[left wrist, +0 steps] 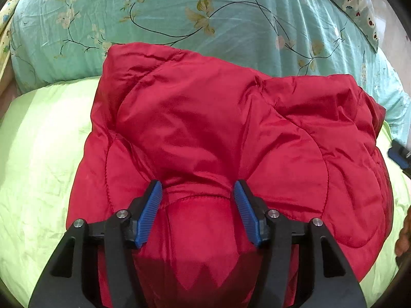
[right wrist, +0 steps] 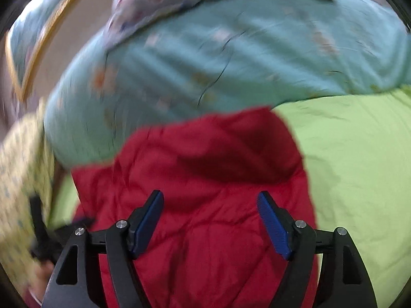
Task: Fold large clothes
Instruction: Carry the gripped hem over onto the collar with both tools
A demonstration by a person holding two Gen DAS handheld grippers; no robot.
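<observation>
A red quilted padded jacket (left wrist: 231,133) lies folded into a compact bundle on a light green sheet (left wrist: 38,154). My left gripper (left wrist: 197,192) has its blue pads on either side of a bunched fold of the jacket's near edge and squeezes it. The jacket also shows in the right wrist view (right wrist: 205,169), blurred by motion. My right gripper (right wrist: 210,205) hovers above it with the jaws wide apart and nothing between them. The right gripper's blue tip (left wrist: 398,154) shows at the right edge of the left wrist view.
A turquoise floral duvet (left wrist: 205,20) lies bunched behind the jacket, also in the right wrist view (right wrist: 231,64). A patterned pillow (left wrist: 359,5) sits at the far right. A yellow patterned cloth (right wrist: 20,179) lies at left.
</observation>
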